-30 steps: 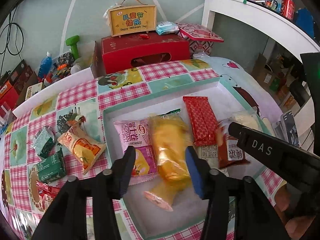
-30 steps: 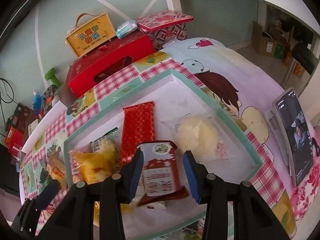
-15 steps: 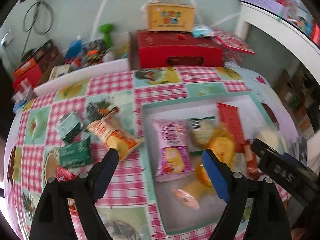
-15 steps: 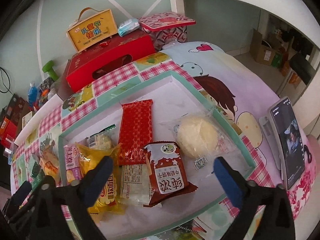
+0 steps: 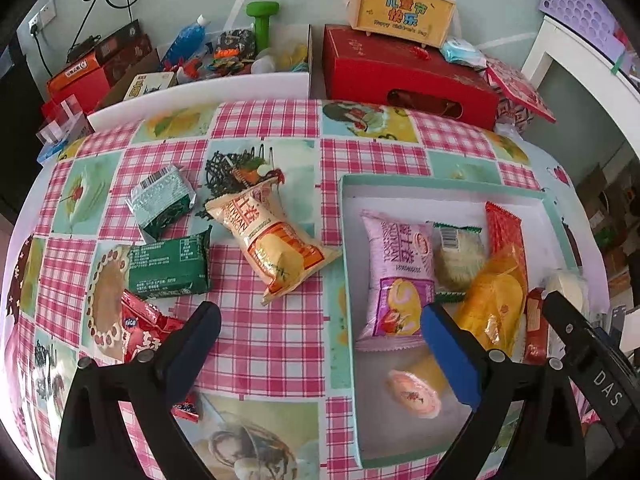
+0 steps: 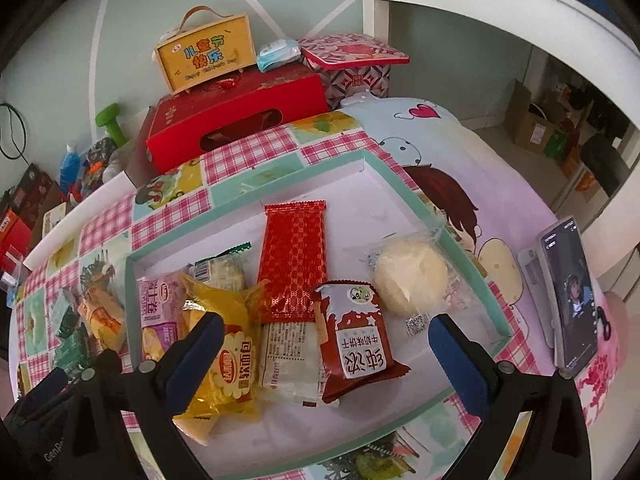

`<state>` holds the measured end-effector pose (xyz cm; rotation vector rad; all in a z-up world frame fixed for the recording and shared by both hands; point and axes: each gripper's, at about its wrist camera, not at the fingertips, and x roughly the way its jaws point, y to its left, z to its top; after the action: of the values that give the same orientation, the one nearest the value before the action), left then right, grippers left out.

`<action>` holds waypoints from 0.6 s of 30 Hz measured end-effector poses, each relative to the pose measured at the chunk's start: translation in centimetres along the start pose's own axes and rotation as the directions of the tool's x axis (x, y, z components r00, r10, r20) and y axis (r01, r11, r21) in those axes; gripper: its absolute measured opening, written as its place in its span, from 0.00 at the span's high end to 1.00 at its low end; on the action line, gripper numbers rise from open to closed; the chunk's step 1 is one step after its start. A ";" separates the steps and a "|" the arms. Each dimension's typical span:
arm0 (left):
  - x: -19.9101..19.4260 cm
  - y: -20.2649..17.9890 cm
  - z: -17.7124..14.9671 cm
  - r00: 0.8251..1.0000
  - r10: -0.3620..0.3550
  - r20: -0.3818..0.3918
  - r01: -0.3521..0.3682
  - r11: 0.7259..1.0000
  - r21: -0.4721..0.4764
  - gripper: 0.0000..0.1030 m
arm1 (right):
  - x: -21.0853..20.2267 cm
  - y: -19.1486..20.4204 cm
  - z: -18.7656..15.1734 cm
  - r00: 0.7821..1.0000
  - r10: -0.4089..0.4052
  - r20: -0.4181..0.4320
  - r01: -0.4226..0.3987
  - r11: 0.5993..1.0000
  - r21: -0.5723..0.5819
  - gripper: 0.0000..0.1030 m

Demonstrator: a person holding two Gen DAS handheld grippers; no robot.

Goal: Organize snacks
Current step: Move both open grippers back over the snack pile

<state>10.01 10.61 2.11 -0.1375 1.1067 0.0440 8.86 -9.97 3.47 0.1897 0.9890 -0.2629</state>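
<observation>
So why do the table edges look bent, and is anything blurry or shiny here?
Left wrist view: fisheye lens bows the checked tablecloth, corners go black, yellow packet glints. Right wrist view: same bending, sharp centre, glare on the red wrapper.

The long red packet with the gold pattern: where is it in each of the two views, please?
Left wrist: the red packet lies at the right side of the picture, inside the tray, partly under the yellow bag.
Right wrist: it lies near the picture's centre, its full length showing.
Shared landmark: the red box behind the tray.
</observation>
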 end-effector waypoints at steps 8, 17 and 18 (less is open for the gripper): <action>-0.4 2.7 0.3 1.000 0.014 -0.012 -0.014 1.000 -0.014 0.03 | -1.1 3.1 -0.8 1.000 0.021 0.001 -0.021 0.997 -0.078 0.00; -1.4 7.8 0.3 0.997 0.081 0.012 -0.080 0.995 -0.062 0.03 | -2.5 7.9 -2.3 0.992 0.126 -0.014 -0.127 0.980 -0.154 0.00; -1.5 8.5 0.2 0.997 0.083 0.012 -0.081 0.994 -0.074 0.03 | -2.6 8.4 -2.5 0.992 0.127 -0.013 -0.128 0.978 -0.166 0.00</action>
<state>8.64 19.07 2.81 -0.1572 1.0961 0.1590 8.04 -0.88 4.62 0.1004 0.9918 -0.0618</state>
